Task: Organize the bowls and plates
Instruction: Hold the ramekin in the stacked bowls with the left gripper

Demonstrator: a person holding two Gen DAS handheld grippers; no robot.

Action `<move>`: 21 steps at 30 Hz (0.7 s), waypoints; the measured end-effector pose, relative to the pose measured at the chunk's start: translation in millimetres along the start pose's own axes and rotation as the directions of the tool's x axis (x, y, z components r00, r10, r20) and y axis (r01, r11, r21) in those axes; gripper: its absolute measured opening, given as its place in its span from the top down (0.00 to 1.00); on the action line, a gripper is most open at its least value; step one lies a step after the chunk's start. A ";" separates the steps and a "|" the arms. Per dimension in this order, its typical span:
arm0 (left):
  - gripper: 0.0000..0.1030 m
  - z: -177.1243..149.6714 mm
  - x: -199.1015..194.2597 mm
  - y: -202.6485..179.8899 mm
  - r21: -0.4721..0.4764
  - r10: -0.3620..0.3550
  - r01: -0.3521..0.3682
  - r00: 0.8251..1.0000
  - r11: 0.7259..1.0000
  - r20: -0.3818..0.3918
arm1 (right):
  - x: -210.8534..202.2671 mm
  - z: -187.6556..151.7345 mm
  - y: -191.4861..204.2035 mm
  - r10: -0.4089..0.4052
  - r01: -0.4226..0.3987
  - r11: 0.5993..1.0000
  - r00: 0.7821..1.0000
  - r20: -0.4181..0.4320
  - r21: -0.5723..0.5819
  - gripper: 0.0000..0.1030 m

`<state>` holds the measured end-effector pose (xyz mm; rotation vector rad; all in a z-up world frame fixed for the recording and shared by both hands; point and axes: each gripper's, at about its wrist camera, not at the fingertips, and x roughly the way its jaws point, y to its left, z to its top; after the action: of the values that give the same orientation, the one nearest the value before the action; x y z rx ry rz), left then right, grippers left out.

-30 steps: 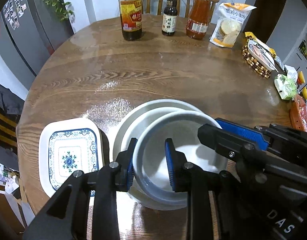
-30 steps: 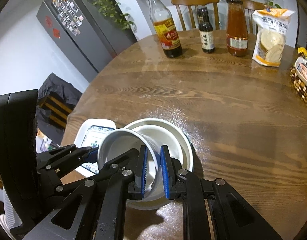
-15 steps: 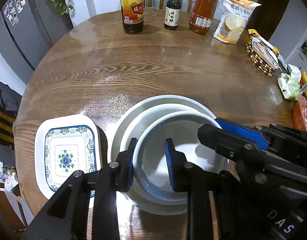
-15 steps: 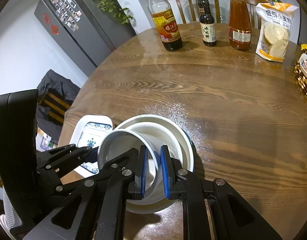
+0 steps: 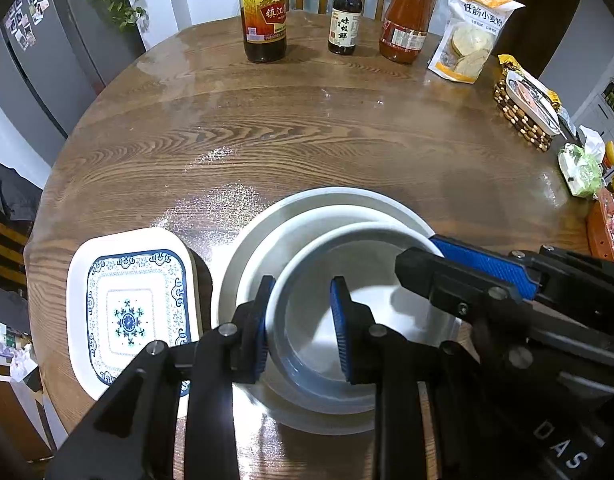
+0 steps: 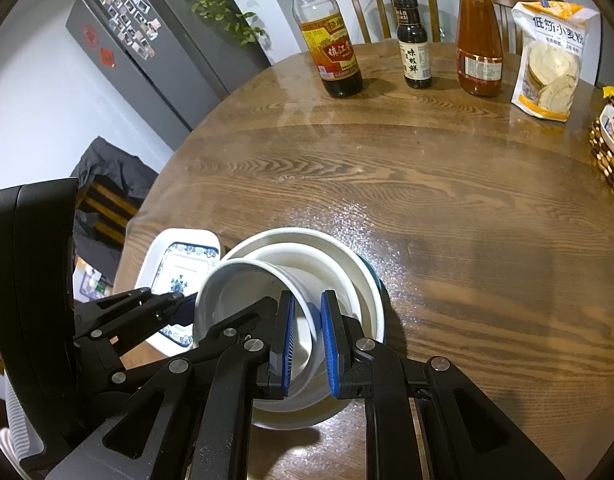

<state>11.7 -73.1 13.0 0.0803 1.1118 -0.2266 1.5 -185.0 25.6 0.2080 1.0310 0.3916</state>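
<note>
The near rim of the bowl [image 5: 349, 276] is being hidden by the fingers [image 5: 341, 332] in both views. The vinegar bottle [image 5: 265, 12] is being cut off by the left view's top edge. The small print on the flour bag [image 6: 553, 60] is being rendered too small to read.

We take this for a home dining area. Round wooden table [image 5: 307, 140] with wooden chairs [image 6: 391, 4] behind; condiment bottles [image 5: 265, 12] and a flour bag [image 5: 471, 36] on it. Grey fridge [image 6: 147, 52] covered in magnets and photos, trailing plant [image 6: 211, 0] above. Dishes [image 5: 327, 248] stacked near the edge.
</note>
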 end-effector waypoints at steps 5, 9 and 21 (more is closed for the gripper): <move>0.75 0.5 1.1 0.8 0.002 0.000 0.000 1.000 1.000 -0.003 | 0.9 0.1 -0.2 0.001 -0.001 1.000 1.000 -0.003 0.002 0.83; 0.75 -0.1 2.2 1.3 0.003 0.000 0.000 1.000 1.000 -0.008 | 2.4 -0.1 -0.7 -0.001 0.001 1.000 1.000 -0.006 0.002 0.83; 0.75 1.0 5.4 1.1 0.010 0.003 -0.002 1.000 1.000 -0.020 | 5.1 -0.2 -3.3 0.000 0.001 1.000 1.000 -0.013 0.007 0.83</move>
<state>15.0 -73.0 8.5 0.0927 1.1308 -0.2294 4.4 -185.9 20.3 0.2114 1.0451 0.3895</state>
